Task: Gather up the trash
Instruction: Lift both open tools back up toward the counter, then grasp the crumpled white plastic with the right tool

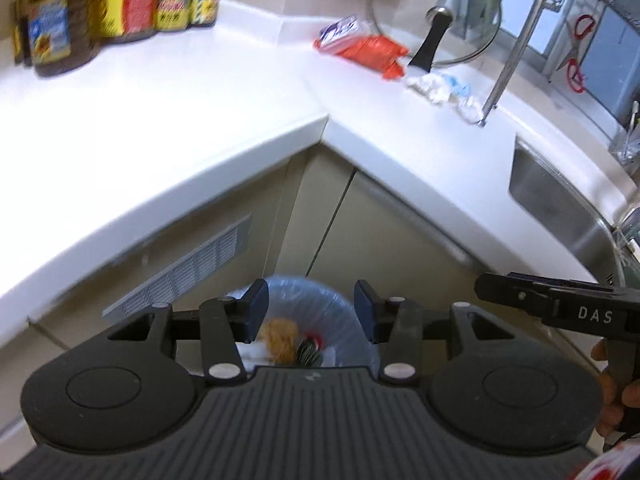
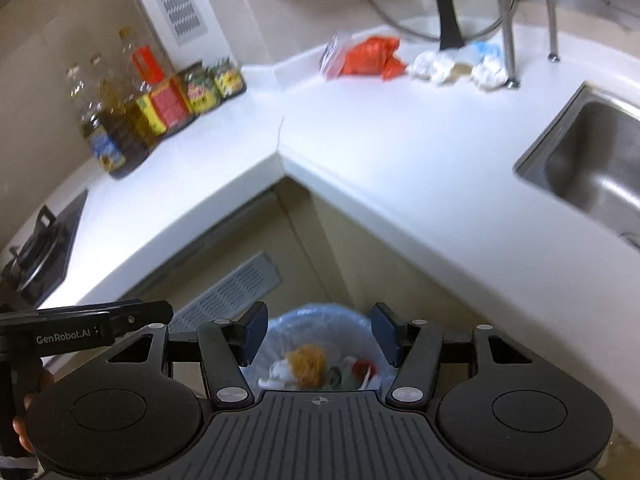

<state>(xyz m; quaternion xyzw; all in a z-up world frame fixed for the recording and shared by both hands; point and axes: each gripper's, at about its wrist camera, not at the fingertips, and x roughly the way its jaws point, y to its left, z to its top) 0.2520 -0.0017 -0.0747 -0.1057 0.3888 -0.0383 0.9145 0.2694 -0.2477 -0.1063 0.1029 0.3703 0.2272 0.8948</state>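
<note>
Tools (image 1: 311,312) (image 2: 318,334) empty, apart, over bin (image 2: 320,360) w/ trash.

Bright glare on white countertop (image 1: 160,128), motion blur throughout, fisheye-bent edges

Beside the steel sink (image 2: 592,168) a glass lid (image 2: 432,4) leans on the wall — oil bottles (image 2: 108,120) and jars (image 2: 212,84) stand well apart from it, across the surface (image 2: 360,140).
</note>
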